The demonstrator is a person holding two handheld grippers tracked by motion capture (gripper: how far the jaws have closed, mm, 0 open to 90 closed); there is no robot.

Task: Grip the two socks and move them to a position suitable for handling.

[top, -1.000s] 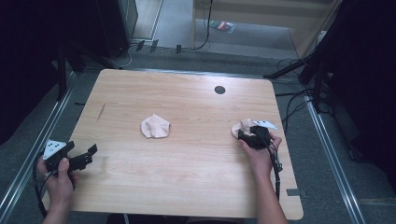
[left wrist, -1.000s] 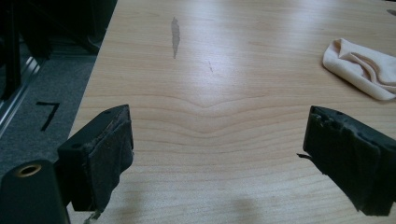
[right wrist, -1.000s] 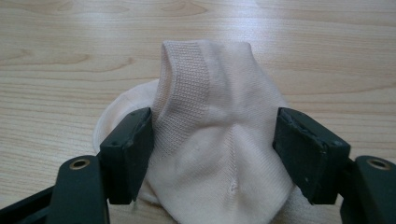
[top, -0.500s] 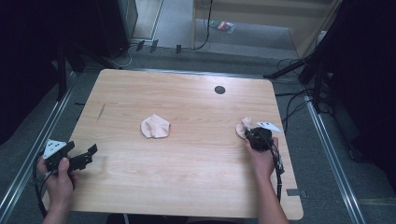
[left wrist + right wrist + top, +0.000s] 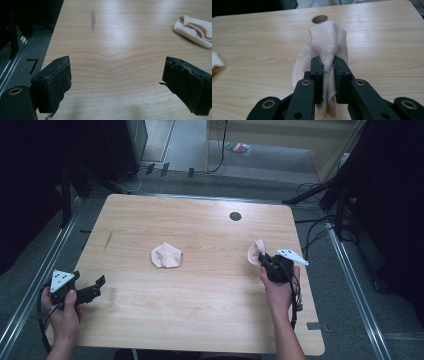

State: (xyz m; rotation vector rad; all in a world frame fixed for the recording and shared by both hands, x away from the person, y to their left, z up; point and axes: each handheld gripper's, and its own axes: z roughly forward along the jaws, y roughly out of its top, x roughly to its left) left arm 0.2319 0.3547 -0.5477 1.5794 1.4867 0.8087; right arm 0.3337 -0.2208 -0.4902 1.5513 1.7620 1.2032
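Two pale beige cloths are in play. One cloth (image 5: 166,255) lies crumpled near the table's middle, also at the upper right of the left gripper view (image 5: 196,29). My right gripper (image 5: 263,262) at the table's right side is shut on the second cloth (image 5: 255,252), whose knitted fabric (image 5: 328,45) is pinched between the black pads and hangs lifted off the wood. Its jaws have just been closing on that cloth. My left gripper (image 5: 96,287) rests at the table's left front edge, open, with bare wood between its fingers (image 5: 53,82).
The wooden table (image 5: 200,315) has a round cable hole (image 5: 235,216) at the back right and a dark streak (image 5: 108,238) at the left. Cables and dark stands surround the table on the floor. A metal rail (image 5: 30,285) runs along the left.
My right gripper has closed on the right-hand cloth and lifted it up off the table. The left gripper and the middle cloth have stayed in place.
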